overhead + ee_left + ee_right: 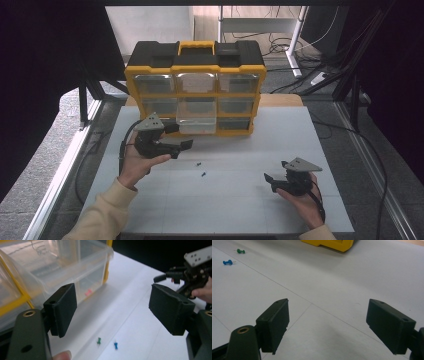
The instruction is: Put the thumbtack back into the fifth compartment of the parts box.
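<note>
A yellow and black organizer box [195, 62] with clear drawers stands at the back of the white table. Its bottom middle drawer [197, 125] is pulled out, and in the left gripper view something small and pink lies inside the drawer [75, 272]. Two push pins lie on the table in front, one green [198, 163] [99, 340] [241, 251] and one blue [203, 174] [115, 345] [227, 262]. My left gripper [181, 136] [112, 310] is open, just left of the drawer and above the pins. My right gripper [270, 182] [328, 327] is open and empty, low at the front right.
The white table top [225, 210] reaches to metal rails at both sides. Cables lie on the floor behind and to the right of the table. The box's yellow corner [332, 243] is far ahead of my right gripper.
</note>
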`<state>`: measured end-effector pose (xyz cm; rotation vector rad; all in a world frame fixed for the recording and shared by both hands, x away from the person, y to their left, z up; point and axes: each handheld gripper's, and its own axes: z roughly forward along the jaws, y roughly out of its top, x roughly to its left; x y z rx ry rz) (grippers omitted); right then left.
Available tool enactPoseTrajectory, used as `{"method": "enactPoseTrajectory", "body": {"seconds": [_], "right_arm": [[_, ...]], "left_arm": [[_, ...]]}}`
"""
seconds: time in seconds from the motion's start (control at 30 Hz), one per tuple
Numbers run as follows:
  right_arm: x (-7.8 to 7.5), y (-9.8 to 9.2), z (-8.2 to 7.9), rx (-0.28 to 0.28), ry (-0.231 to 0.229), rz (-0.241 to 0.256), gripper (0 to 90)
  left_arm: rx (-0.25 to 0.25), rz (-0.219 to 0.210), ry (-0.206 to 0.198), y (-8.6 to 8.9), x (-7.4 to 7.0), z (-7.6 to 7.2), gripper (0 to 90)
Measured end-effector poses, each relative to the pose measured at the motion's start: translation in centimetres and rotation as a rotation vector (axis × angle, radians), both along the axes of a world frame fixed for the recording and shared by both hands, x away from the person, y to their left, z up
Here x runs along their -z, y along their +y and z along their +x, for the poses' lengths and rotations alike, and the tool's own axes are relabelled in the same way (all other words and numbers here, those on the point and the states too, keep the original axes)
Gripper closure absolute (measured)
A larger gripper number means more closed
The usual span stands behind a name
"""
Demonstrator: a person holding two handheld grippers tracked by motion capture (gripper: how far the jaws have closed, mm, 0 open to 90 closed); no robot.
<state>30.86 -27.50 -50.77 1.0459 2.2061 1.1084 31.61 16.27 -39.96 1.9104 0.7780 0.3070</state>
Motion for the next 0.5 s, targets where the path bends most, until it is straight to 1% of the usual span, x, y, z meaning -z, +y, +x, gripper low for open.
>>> {"method": "enactPoseTrajectory", "body": {"seconds": [0.07,0.17,0.2,0.5], "right_arm": [[0.0,0.0,0.0,0.001,0.001,0.0,19.1],[0.0,0.0,0.0,0.0,0.0,-0.001,19.1],[0.0,0.0,0.1,-0.002,-0.006,-0.003,19.1],[0.0,0.0,0.0,0.001,0.002,0.0,19.1]], "left_arm": [[0.004,0.015,0.007,-0.1,0.5,-0.2,22.2],[0.011,0.019,0.021,-0.2,1.1,-0.5,22.3],[0.012,0.021,0.026,-0.3,1.3,-0.5,22.3],[0.029,0.054,0.077,-0.9,3.1,-0.4,22.7]]}}
